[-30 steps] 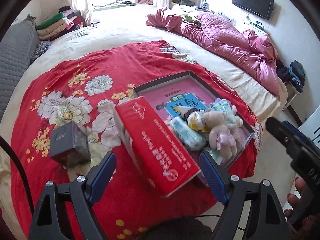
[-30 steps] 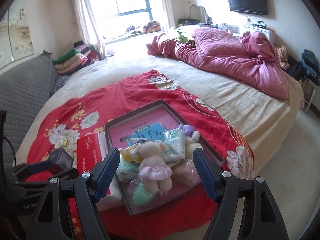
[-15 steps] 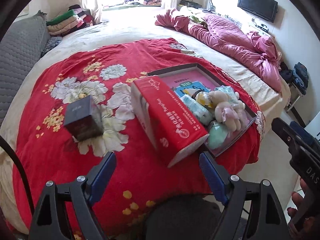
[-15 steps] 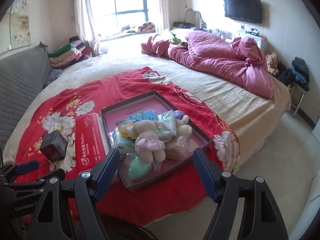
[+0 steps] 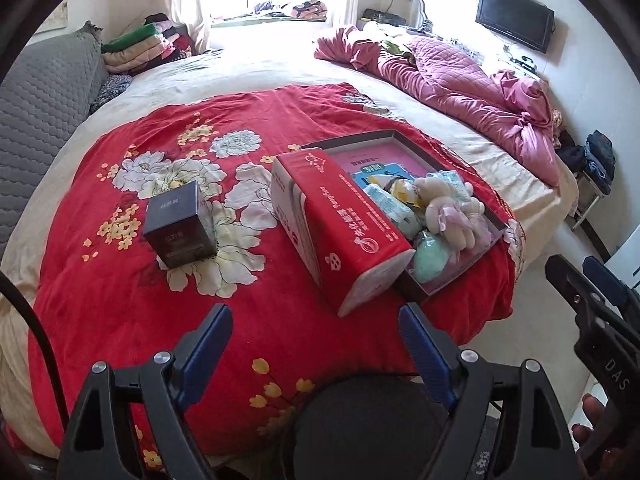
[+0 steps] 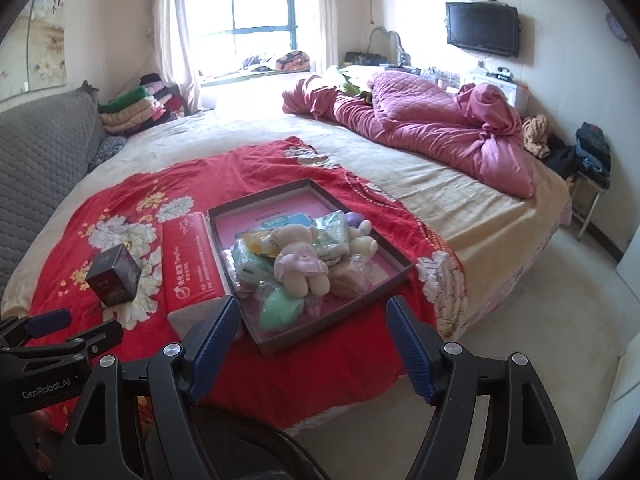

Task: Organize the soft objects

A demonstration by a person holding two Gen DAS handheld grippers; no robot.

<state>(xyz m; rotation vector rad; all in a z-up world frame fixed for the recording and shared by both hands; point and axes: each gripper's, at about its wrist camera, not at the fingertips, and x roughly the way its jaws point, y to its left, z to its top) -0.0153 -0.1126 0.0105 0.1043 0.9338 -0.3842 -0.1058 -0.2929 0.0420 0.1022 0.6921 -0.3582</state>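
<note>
We see the bed (image 6: 460, 208) under a red floral blanket (image 5: 120, 300). On it sits a shallow box (image 6: 396, 280) heaped with soft toys (image 6: 298, 256), a red tissue pack (image 5: 344, 220) touching its side. Our left gripper (image 5: 316, 332) and right gripper (image 6: 312, 320) hover with fingers spread, empty.

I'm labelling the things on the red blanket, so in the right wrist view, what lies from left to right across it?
Dark box → red tissue pack → shallow tray holding the teddy bear and packets.
</note>
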